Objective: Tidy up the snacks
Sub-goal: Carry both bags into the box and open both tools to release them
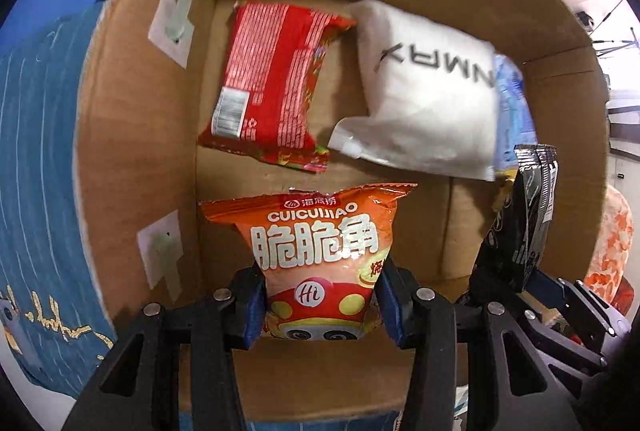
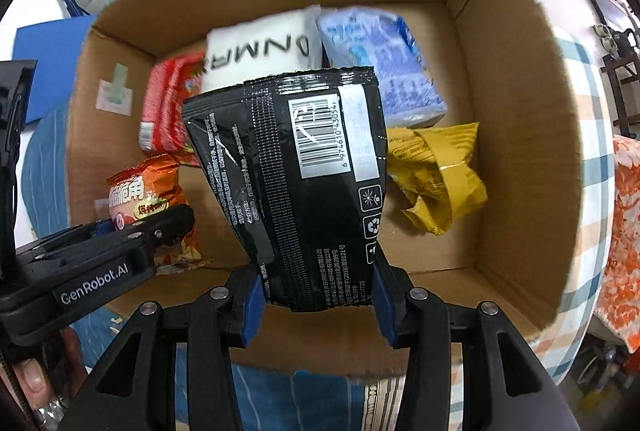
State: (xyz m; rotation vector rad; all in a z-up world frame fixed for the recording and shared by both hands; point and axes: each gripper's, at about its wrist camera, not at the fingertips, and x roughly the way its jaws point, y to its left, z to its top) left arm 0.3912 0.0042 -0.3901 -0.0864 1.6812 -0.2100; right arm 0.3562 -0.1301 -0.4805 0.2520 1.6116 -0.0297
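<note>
1. Nearest to us, our left gripper point(image 1: 320, 305) is clamped on the lower part of an orange snack bag point(image 1: 320, 251), which we hold upright over the near left part of the open cardboard box point(image 1: 132, 135).
2. Beside it on the right, our right gripper point(image 2: 318, 305) is clamped on the bottom of a black pouch point(image 2: 304, 171), its barcode side towards the camera, held above the middle of the box.
3. Just beyond the black pouch, on the right of the box floor, lies a crumpled yellow packet point(image 2: 440, 175).
4. Farther in, a red packet point(image 1: 276, 79) lies flat on the left of the floor.
5. To its right, a white pouch point(image 1: 424, 91) rests at the far side.
6. A pale blue pack point(image 2: 384, 67) sits at the white pouch's right edge, in the far right part.
</note>
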